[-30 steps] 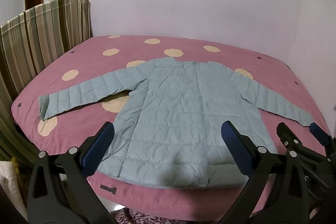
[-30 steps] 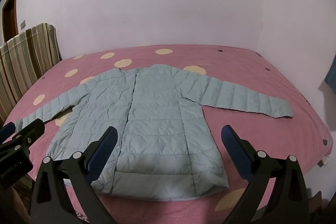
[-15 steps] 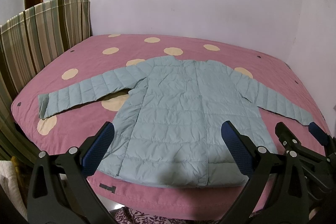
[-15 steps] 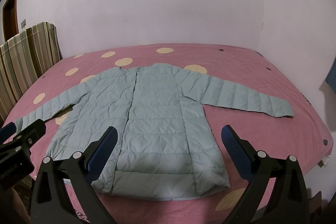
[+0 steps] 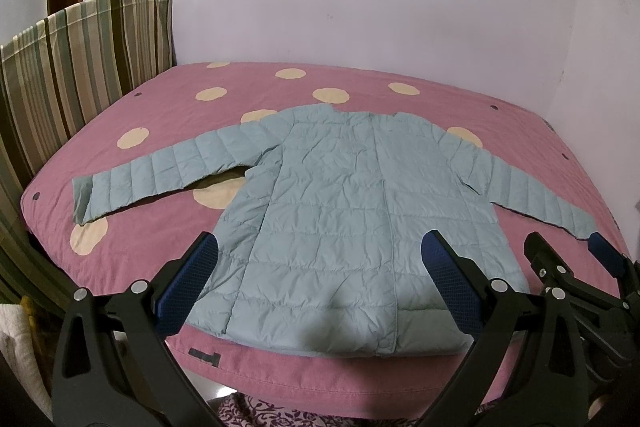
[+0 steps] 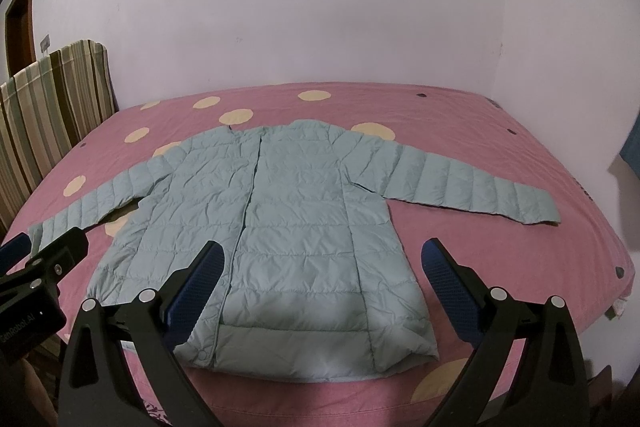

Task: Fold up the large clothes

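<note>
Lying flat on pink dotted bed (image 5: 160, 227): light-blue quilted jacket (image 5: 352, 211), sleeves spread, hem at near edge. Left hand-held gripper (image 5: 320, 283) and right hand-held gripper (image 6: 324, 283) hovered above hem, both released, grasping nothing.

Jacket (image 6: 280, 227) flat on bed (image 6: 500, 147), right claw (image 6: 320, 279) gaping.

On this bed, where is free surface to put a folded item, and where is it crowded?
The widest bare patch is the far strip of the bed between the jacket collar and the wall. There is smaller room below the right sleeve, toward the near right corner. The middle and near edge are crowded by the jacket.
</note>
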Action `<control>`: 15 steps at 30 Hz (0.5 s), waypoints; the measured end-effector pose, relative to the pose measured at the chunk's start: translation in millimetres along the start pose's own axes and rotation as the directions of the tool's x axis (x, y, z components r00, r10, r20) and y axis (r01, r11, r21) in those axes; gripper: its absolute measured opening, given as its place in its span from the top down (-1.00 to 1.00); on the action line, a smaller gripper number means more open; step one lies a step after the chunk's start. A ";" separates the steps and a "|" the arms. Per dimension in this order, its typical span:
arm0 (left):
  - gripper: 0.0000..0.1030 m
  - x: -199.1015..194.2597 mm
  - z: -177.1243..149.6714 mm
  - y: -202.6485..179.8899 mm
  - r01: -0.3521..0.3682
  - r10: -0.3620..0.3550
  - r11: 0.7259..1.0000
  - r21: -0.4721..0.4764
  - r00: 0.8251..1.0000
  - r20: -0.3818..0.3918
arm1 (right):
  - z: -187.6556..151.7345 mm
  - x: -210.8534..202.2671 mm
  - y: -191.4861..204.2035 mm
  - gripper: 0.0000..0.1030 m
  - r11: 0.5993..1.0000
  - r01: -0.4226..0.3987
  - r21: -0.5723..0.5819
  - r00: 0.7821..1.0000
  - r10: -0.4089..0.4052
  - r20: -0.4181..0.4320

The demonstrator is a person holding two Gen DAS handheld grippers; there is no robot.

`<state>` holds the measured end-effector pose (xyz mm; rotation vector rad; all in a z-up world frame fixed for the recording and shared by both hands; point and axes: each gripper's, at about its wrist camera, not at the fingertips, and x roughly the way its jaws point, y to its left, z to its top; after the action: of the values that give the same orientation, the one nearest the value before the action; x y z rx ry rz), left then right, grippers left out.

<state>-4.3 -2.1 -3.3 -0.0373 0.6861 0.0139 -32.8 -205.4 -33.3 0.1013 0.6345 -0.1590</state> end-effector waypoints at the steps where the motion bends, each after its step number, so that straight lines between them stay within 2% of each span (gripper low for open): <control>1: -0.96 0.2 -0.1 0.2 0.000 0.000 1.000 0.000 1.000 0.000 | 0.1 0.4 0.0 -0.90 1.000 0.000 0.000 1.000 0.000 -0.001; 15: -0.96 0.7 0.0 0.3 0.000 0.000 1.000 -0.001 1.000 -0.004 | 0.7 2.7 0.5 -0.90 1.000 0.002 -0.002 1.000 -0.002 -0.003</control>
<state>-3.8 -1.9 -3.8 -0.0385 0.6898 0.0141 -30.1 -205.3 -34.3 0.0988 0.6381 -0.1604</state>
